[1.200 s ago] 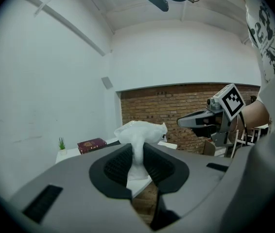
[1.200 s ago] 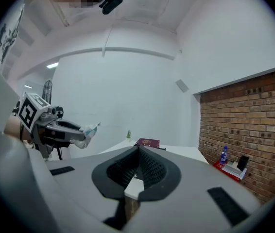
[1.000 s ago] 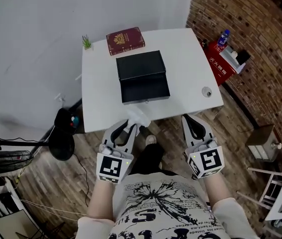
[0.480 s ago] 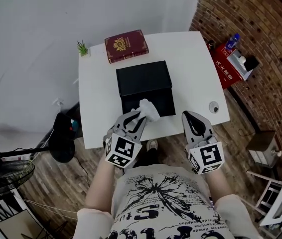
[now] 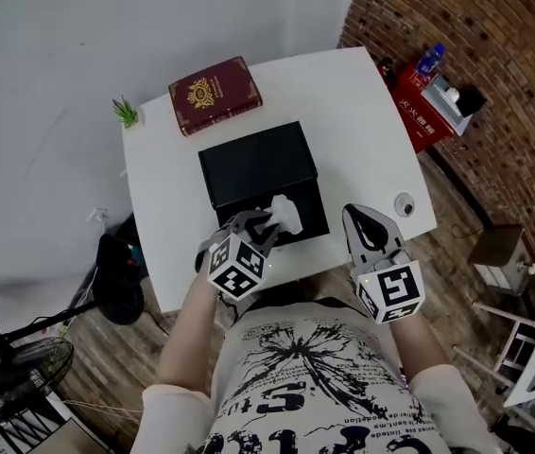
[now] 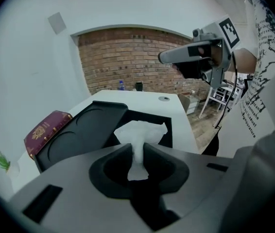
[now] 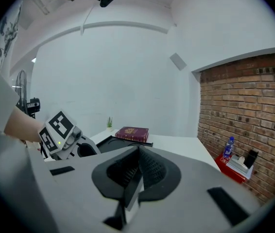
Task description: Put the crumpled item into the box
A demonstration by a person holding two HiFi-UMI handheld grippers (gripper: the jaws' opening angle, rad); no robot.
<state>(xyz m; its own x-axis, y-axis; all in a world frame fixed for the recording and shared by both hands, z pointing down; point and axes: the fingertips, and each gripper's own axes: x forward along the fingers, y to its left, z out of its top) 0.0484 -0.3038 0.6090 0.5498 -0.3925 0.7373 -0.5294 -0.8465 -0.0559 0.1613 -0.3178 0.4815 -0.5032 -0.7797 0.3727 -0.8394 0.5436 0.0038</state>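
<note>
A crumpled white tissue (image 5: 284, 214) is pinched in my left gripper (image 5: 266, 223), which is shut on it. It hangs over the near, open compartment of the black box (image 5: 307, 223), whose lid (image 5: 256, 163) lies flat behind. In the left gripper view the tissue (image 6: 140, 136) fans out above the jaws, with the box (image 6: 174, 130) right beyond it. My right gripper (image 5: 370, 231) hovers at the table's front edge, right of the box, shut and empty; its closed jaws (image 7: 138, 152) show in the right gripper view.
On the white table (image 5: 362, 130) a maroon book (image 5: 215, 95) lies behind the box and a small green plant (image 5: 124, 112) stands at the back left corner. A small round object (image 5: 404, 202) sits near the front right corner. A red crate with a bottle (image 5: 428, 102) stands by the brick wall.
My left gripper has carried the tissue from the table's front edge forward to above the box's open compartment. The right gripper has barely moved.
</note>
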